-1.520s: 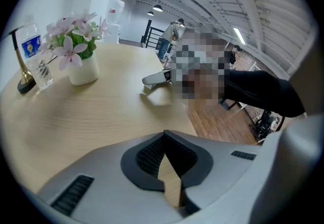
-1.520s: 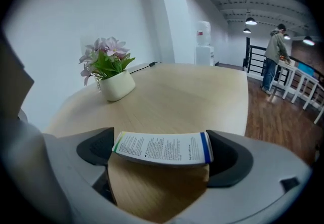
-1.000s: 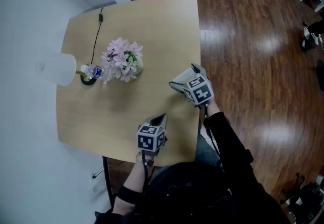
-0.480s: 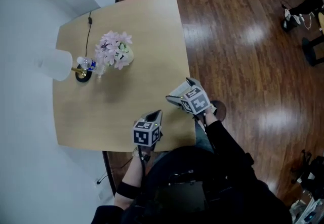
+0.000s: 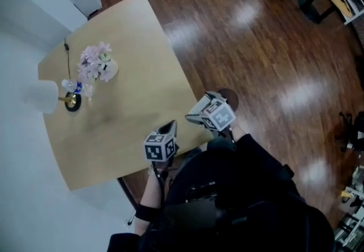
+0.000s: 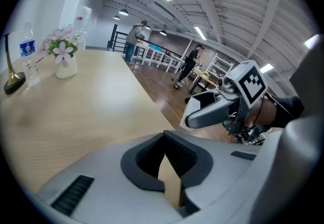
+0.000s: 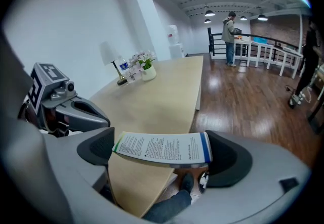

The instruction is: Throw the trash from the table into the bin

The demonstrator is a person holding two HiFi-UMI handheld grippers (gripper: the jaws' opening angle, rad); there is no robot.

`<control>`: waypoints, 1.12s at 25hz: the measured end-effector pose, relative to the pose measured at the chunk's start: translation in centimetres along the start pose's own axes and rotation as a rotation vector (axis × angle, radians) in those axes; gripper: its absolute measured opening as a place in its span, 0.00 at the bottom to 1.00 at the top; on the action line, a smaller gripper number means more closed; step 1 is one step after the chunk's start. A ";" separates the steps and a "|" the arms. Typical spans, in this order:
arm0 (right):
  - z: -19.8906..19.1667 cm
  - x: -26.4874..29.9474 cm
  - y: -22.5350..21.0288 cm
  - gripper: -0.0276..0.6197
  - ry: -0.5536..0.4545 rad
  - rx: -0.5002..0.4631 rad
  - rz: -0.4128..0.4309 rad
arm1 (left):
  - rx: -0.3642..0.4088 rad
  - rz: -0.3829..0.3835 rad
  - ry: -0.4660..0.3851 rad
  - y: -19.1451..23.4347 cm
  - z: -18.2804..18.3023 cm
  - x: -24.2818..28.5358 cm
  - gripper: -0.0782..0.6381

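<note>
Printed carton (image 7: 162,148), pinched in the right tool (image 5: 196,116).

Head view: now hangs past the desk (image 5: 125,80) corner, over the wood floor (image 5: 250,63), where a second ago hovered above the desk's near edge. Left tool (image 5: 169,128) likewise drawn back to that edge. Flowers (image 5: 96,63) and lamp (image 5: 41,97) unmoved at the far side.

Left gripper view: tips pressed together, holding nothing.

Right gripper view: spans the gap crosswise, long axis level from jaw to jaw, blue end to the right, green edge to the left, printed face up.
</note>
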State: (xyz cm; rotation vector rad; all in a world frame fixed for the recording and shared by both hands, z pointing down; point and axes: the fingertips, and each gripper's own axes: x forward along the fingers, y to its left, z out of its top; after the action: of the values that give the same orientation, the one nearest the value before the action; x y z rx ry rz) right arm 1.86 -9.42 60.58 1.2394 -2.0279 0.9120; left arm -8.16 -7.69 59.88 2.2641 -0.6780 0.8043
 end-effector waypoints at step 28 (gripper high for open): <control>-20.3 -10.4 -18.6 0.92 0.011 0.177 0.055 | 0.036 -0.021 0.129 -22.9 -2.1 18.2 0.11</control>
State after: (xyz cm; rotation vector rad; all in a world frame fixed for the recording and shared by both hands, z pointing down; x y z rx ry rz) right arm 25.51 5.83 69.33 1.2724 -2.0167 1.1436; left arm 18.09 4.52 64.79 2.2254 -0.5825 0.9507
